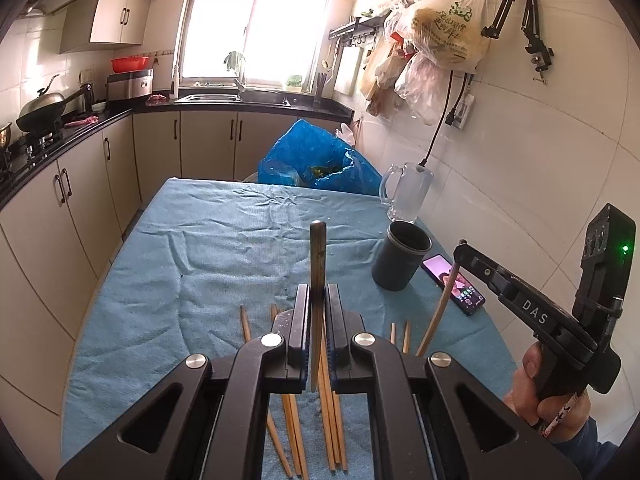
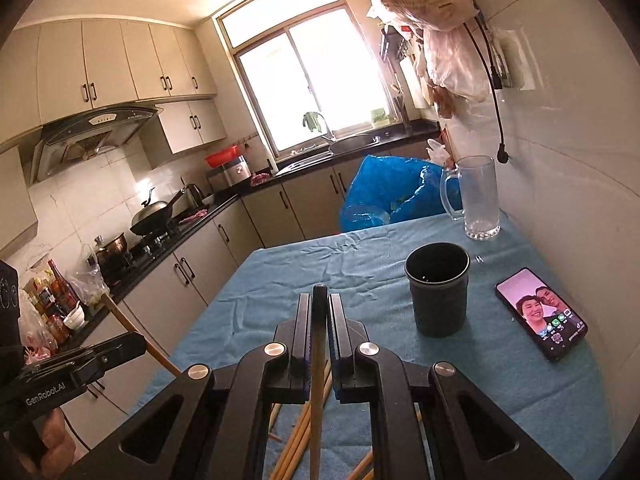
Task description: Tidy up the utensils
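Left wrist view shows the left gripper (image 1: 318, 320) closed on one dark-tipped chopstick (image 1: 317, 264), which stands upright between its jaws above the blue cloth (image 1: 200, 264) that covers the table. To its right the right gripper (image 1: 460, 250) pinches a second chopstick (image 1: 438, 308) near its top end, the stick hanging at a slant toward the near edge. In the right wrist view, that right gripper (image 2: 320, 320) is likewise clamped on its chopstick (image 2: 318, 392), which runs up between the jaws.

The dark cup (image 2: 438, 288), the likely holder, stands toward the right edge of the table, with a glass mug (image 2: 478, 196) behind it near the far right corner and a phone (image 2: 540, 312) lying just beside it on the right. As far as its mouth shows, the cup looks empty of chopsticks.

By my judgement the task is at an early stage: two chopsticks are lifted but none is stored yet. A loose pile of chopsticks (image 1: 296, 420) lies on the cloth at the near edge, under the grippers, and all of it remains to be gathered and dropped into the cup.
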{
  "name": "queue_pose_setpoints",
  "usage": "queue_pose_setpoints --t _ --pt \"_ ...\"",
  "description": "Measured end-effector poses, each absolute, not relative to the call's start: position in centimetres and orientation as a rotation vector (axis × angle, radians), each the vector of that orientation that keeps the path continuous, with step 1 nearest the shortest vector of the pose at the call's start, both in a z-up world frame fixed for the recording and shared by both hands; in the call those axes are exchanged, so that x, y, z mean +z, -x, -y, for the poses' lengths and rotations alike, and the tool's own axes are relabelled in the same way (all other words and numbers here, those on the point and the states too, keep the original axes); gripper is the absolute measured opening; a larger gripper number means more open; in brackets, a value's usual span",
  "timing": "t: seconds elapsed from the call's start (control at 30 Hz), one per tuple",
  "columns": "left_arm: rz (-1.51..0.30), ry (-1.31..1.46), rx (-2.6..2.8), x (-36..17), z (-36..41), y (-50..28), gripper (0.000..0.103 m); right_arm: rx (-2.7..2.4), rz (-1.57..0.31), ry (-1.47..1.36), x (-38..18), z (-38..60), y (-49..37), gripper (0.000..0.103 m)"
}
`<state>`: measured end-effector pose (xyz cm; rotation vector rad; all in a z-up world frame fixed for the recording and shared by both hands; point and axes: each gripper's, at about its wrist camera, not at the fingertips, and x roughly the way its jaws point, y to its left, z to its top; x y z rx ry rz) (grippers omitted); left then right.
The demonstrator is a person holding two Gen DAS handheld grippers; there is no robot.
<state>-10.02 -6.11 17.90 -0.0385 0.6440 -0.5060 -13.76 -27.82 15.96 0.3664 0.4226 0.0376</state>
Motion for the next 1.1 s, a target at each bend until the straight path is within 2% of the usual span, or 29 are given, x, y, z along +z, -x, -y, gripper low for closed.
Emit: queue_pose_setpoints --t 0.63,1.1 --pt "-0.624 0.013 -0.516 19.5 7.2 9.4 0.006 0.023 -0.357 -0.359 18.5 29.5 14.3 0.008" --pt "-0.594 0.004 -0.555 22.9 10.0 7.0 0.006 -0.027 -0.296 -0.340 22.6 33.1 13.3 0.008"
